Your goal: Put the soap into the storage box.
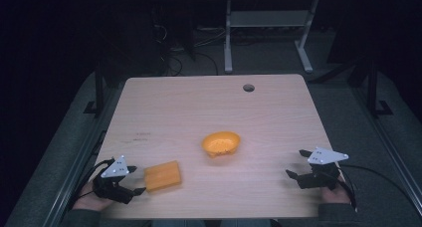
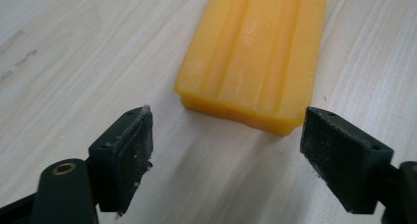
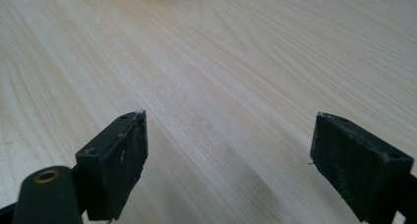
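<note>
We've got the left gripper point(image 2: 226, 150) jaws wide, empty, just short of the orange block point(image 2: 255, 52), long axis running away; right gripper point(image 3: 228, 160) wide, empty, far off

A block point(image 1: 162, 175) is lying on the surface point(image 1: 209, 107) near its front left, just ahead of the left gripper point(image 1: 135, 179). A bowl point(image 1: 221, 143) is sitting near the middle, behind and right of the block. The right gripper point(image 1: 296, 163) is resting at the front right, well apart from both.
</note>
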Demonstrator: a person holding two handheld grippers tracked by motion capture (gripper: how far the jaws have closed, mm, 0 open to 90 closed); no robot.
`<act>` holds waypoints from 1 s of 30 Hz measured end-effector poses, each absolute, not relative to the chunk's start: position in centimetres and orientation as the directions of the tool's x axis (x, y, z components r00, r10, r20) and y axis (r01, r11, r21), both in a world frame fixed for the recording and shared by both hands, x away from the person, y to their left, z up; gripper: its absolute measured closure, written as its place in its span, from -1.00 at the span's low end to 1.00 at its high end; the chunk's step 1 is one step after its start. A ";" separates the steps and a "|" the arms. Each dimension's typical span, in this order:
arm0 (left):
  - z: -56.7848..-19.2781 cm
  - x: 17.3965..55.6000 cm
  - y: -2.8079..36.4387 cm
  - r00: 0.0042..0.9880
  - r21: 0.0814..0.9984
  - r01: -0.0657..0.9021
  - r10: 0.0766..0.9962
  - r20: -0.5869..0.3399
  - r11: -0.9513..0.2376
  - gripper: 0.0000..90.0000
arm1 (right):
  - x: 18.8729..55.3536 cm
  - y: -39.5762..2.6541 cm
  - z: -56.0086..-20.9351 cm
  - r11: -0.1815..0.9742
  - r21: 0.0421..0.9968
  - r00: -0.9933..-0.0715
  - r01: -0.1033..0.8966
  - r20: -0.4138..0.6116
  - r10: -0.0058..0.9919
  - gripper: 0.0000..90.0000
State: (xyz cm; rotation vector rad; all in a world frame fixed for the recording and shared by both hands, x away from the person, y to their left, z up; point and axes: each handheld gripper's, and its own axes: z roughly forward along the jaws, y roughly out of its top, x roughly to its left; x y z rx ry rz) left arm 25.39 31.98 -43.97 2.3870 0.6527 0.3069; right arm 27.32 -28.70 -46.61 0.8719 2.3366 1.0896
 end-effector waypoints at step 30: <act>-43.3 25.3 30.2 0.871 0.630 0.342 0.488 0.066 -0.697 -0.59 | 27.2 -28.5 -46.5 0.517 0.784 -0.741 0.344 -0.112 0.662 -0.70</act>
